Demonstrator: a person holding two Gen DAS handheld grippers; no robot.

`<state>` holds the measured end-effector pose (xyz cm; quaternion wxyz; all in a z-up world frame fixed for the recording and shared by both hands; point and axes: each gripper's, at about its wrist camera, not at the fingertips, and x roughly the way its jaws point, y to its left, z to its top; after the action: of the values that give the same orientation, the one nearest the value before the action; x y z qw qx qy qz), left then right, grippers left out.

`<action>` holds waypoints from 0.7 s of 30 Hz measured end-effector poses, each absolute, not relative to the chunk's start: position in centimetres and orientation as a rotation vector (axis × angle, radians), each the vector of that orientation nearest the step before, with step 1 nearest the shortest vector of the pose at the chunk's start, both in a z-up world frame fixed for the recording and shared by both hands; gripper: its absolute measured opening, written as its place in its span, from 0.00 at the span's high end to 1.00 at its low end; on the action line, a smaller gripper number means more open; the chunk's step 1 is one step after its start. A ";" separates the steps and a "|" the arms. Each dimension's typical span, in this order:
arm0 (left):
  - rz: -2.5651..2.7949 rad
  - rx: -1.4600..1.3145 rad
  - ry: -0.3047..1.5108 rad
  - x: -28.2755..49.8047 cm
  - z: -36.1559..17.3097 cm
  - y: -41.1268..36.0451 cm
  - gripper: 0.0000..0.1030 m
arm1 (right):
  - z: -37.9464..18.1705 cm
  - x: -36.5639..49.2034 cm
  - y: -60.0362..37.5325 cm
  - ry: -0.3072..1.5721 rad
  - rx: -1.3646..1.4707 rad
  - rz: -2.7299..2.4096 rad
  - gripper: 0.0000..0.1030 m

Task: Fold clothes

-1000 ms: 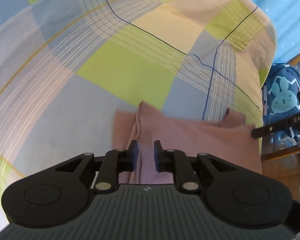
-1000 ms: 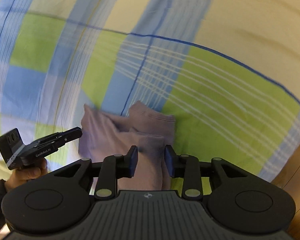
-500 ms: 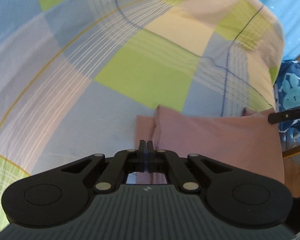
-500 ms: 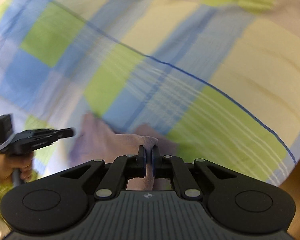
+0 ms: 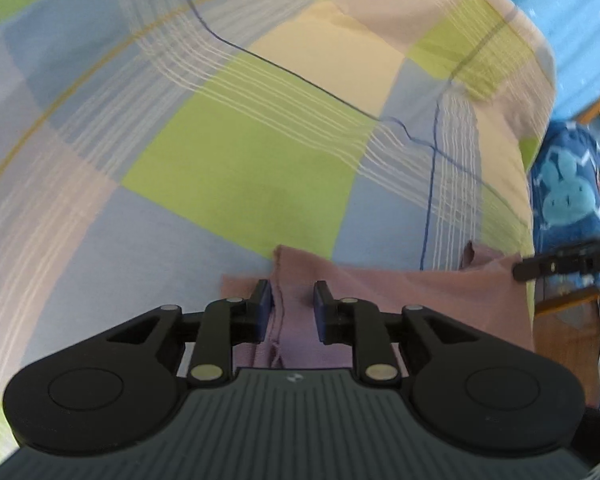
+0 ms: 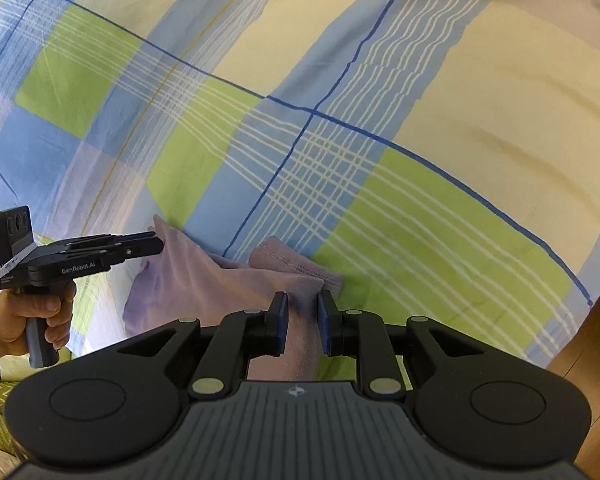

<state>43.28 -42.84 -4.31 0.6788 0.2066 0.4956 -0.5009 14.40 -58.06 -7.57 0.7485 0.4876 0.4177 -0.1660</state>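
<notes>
Plaid bedsheet [image 6: 340, 168] in blue, green and pale yellow blocks covers the bed and fills most of both wrist views. Wooden floor [image 6: 596, 344] shows past the bed's edge at lower right of the right wrist view. Dark blue fabric with a light blue rabbit print [image 5: 568, 196] sits beyond the bed's far edge in the left wrist view, with a light blue starred surface [image 5: 572, 20] above it.

Mauve garment [image 6: 204, 284] lies on the sheet near the bed's edge, partly folded, a stitched hem visible on its folded portion. Some layers overlap; the garment type is not clear.

Left gripper [image 5: 291, 300] hovers low over one end of the garment, fingers spread apart, a seam of the cloth running between them. No cloth is pinched. From the right wrist view the same gripper [image 6: 156, 242] appears side-on at the garment's far end, tip at the cloth edge; contact cannot be confirmed. A hand [image 6: 32, 316] wraps its grip handle.

Right gripper [image 6: 302, 308] sits over the other end of the garment, fingers parted with a narrow gap, mauve cloth visible in that gap. Pads are not closed on it. Its tip [image 5: 560, 266] enters the left wrist view from the right, blurred.
</notes>
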 end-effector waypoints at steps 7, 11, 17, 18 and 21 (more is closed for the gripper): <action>-1.087 0.449 1.057 42.7 -3.0 -41.0 1.00 | -6.0 15.5 -57.4 0.905 1.006 -0.328 0.94; -1.044 0.507 1.092 43.3 -5.0 -41.3 1.00 | -7.4 15.5 -57.9 0.911 1.026 -0.381 0.94; -1.016 0.492 1.083 44.6 -5.1 -41.2 1.00 | -7.5 14.7 -58.0 0.915 0.998 -0.428 0.90; -1.011 0.490 1.079 44.5 -4.8 -41.0 1.00 | -7.3 14.4 -58.1 0.910 1.002 -0.453 0.89; -1.019 0.483 1.045 43.7 -3.3 -40.4 1.00 | -6.2 13.7 -58.0 0.880 1.001 -0.512 0.86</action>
<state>43.74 -40.43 -3.27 0.7187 0.2186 0.4727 -0.4607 13.67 -57.98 -6.18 0.7560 0.4589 0.4034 -0.2347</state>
